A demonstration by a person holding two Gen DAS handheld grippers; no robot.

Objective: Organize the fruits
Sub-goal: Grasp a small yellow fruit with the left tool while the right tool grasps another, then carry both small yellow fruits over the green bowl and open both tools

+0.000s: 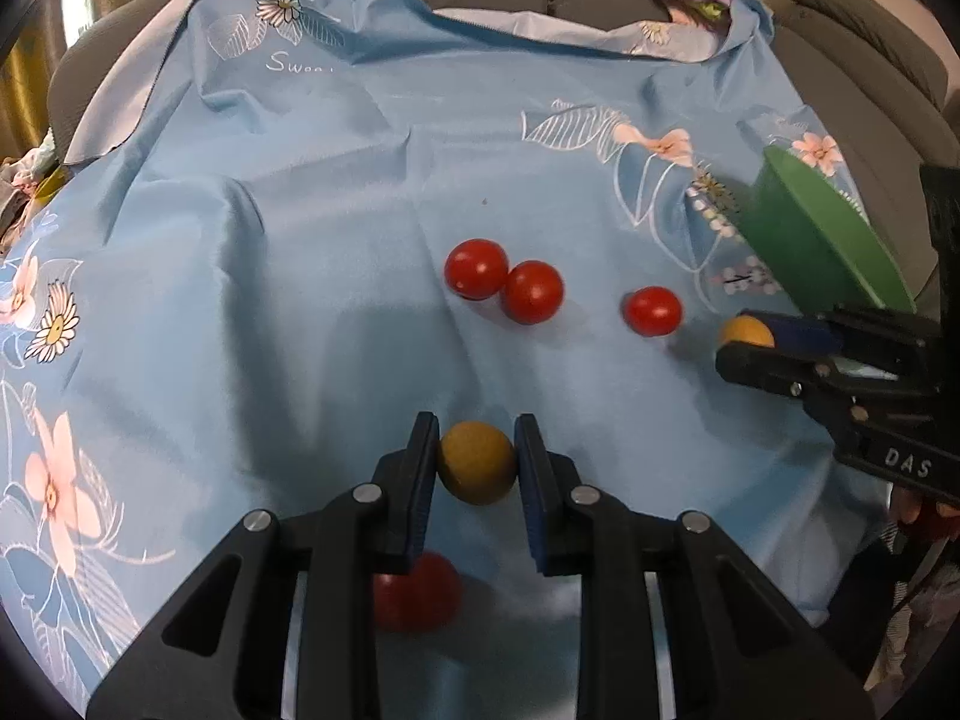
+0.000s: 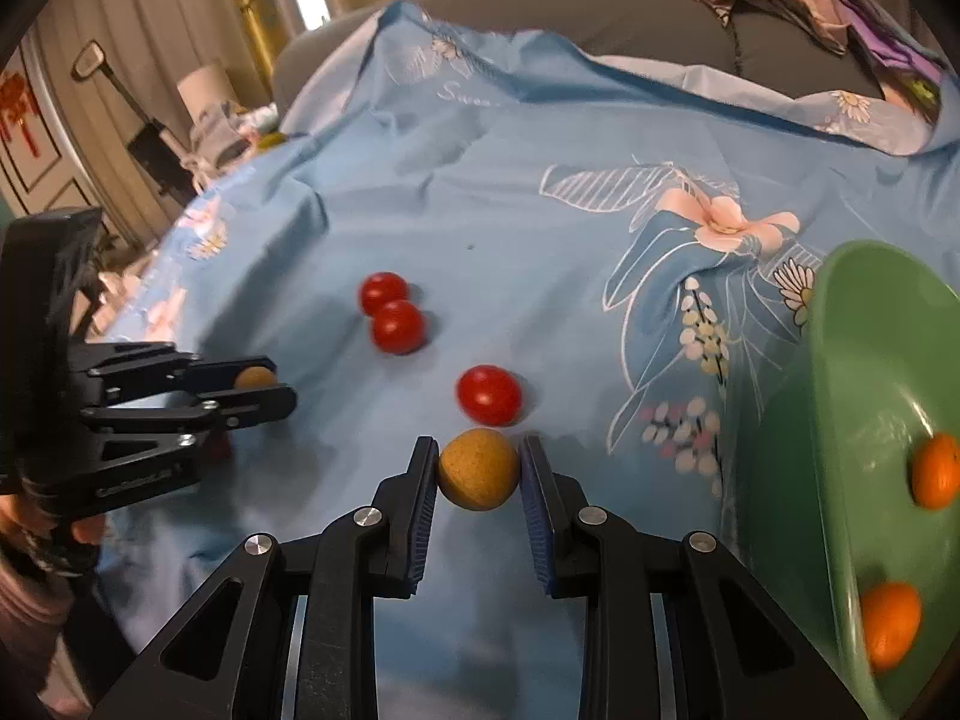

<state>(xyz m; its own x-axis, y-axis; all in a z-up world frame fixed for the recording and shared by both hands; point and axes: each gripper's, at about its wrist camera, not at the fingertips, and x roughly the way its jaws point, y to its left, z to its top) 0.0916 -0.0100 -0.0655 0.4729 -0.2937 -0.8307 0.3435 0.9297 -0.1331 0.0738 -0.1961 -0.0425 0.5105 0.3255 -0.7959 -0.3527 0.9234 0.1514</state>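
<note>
The left gripper (image 1: 477, 468) clamps a yellow-brown ball (image 1: 477, 462) between its fingers; a red tomato (image 1: 420, 591) lies beneath them. The right gripper (image 2: 478, 477) pinches a second tan ball (image 2: 478, 468), a red tomato (image 2: 489, 394) just beyond its fingertips, the green bowl (image 2: 840, 420) to their right.

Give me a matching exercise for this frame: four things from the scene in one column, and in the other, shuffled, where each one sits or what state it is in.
Column one:
1. left tongs
2. green bowl
3. pair of red tomatoes
4. single red tomato

Column two:
A. holds two orange fruits
B. touching each other on the blue cloth
C. shut on a yellow-brown fruit
D. lies alone just beyond the right tongs

Pairs: 1-C, 2-A, 3-B, 4-D
</note>
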